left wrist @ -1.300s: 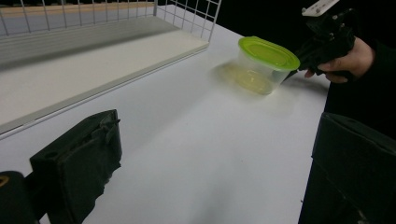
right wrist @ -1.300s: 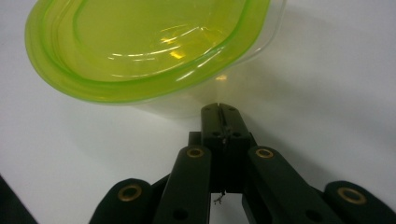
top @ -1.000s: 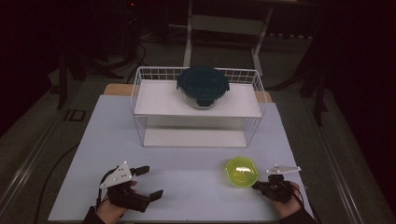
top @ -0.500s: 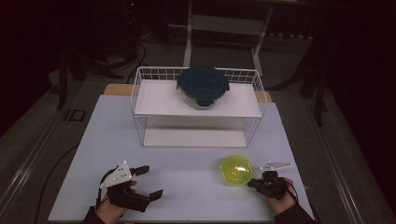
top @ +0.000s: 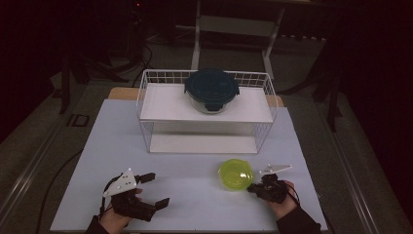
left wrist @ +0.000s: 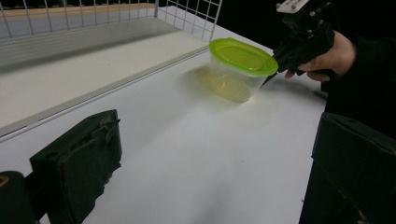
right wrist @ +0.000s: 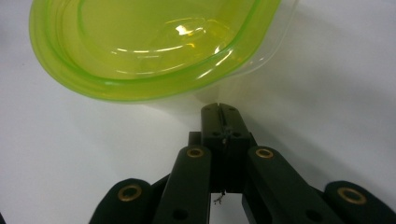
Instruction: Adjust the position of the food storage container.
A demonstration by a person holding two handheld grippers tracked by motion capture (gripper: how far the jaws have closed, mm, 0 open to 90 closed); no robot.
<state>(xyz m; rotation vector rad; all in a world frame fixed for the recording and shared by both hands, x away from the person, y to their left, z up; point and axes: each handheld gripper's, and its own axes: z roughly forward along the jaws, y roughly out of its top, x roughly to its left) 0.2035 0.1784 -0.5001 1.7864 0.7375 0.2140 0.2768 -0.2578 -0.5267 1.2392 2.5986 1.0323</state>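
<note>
Right gripper view showed our right gripper point(right wrist: 218, 108) with its jaws pressed together, tips against the wall of the green-lidded container point(right wrist: 154, 51), which sat on the desk point(top: 195, 187) before the wire rack point(top: 263, 105). Our left gripper point(top: 153, 190) rested apart, jaws spread.

The small food container point(top: 235, 174) has a lime-green lid over a clear, yellow-tinted body. The right claw point(right wrist: 219, 108) is black with brass-coloured rivets, and the left claw point(top: 155, 190) is black too, topped by a pale grey three-cornered plate. The tabletop point(top: 195, 195) is plain white. The wire rack point(top: 146, 97) is white, its sides a fine square grid, with a white shelf board. On it, the round glass container point(top: 211, 91) carries a dark teal lid. The sleeve point(left wrist: 364, 74) is black.
</note>
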